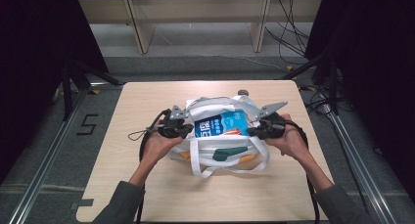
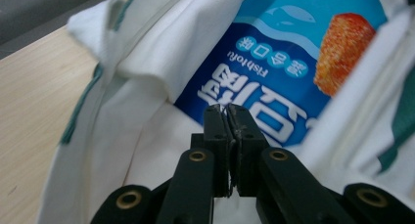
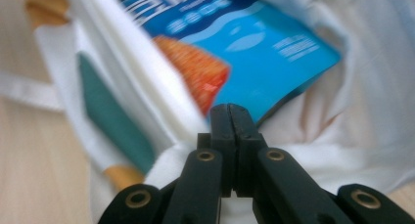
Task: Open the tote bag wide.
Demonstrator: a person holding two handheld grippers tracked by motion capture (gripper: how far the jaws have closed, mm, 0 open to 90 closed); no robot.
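White cloth tote bag (image 1: 220, 150) at table (image 1: 147, 194) centre, blue fish-tofu packet (image 1: 220, 124) inside. We clamp left gripper (image 2: 228, 111) and right gripper (image 3: 231, 111) on its rim; next, probably spread the mouth.

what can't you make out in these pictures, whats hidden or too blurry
- Lower part of the blue packet: inside the white bag, high view.
- Packet's small print: blurred in the right gripper view, too small in the high view.
- What the left gripper and right gripper pinch: jaws are pressed together, any cloth between them is too thin to confirm.
- Dark round thing behind the bag: mostly hidden, high view.
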